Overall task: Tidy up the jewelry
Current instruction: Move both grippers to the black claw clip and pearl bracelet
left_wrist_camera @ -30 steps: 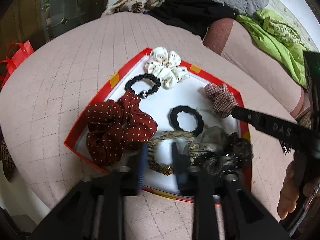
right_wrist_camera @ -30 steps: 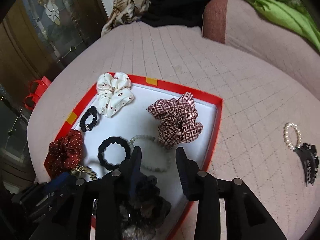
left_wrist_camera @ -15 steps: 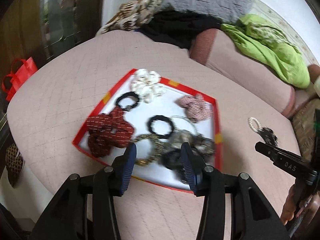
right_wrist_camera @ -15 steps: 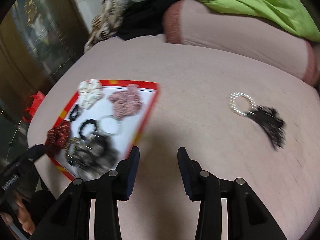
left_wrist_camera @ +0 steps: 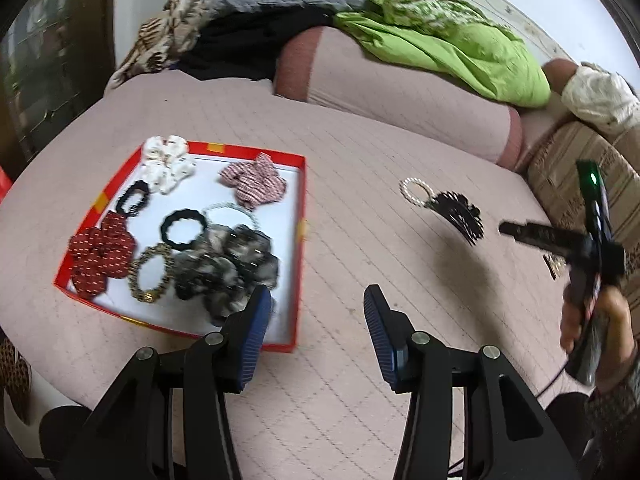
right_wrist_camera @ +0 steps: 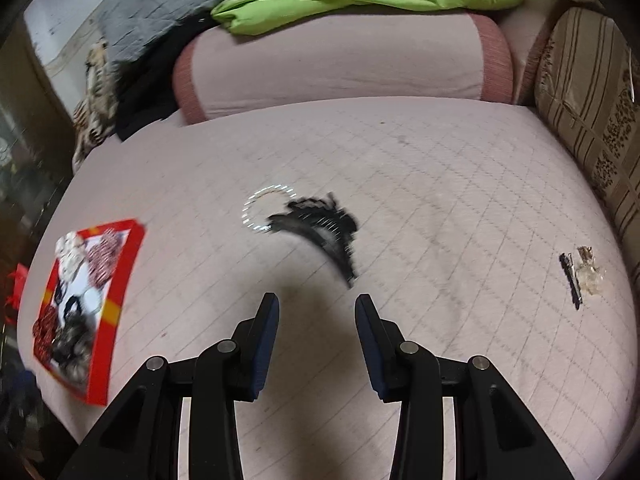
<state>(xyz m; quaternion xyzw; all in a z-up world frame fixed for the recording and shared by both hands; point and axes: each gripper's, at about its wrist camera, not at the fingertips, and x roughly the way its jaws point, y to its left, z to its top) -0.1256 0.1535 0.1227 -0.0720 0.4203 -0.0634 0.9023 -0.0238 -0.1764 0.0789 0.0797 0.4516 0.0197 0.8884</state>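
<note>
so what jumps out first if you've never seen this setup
The red tray on the pink quilted cover, crowded with hair ties, among them a dark red dotted scrunchie at its left end. Out on the cover to its right lie a pearl bracelet and a black hair claw, touching; both grippers hover open and empty.

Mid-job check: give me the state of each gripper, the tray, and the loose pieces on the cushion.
Left gripper: open, empty.
Right gripper: open, empty.
Red tray: holds scrunchies and hair ties.
Pearl bracelet: on cushion, outside tray.
Black hair claw: touching the bracelet, outside tray.
</note>
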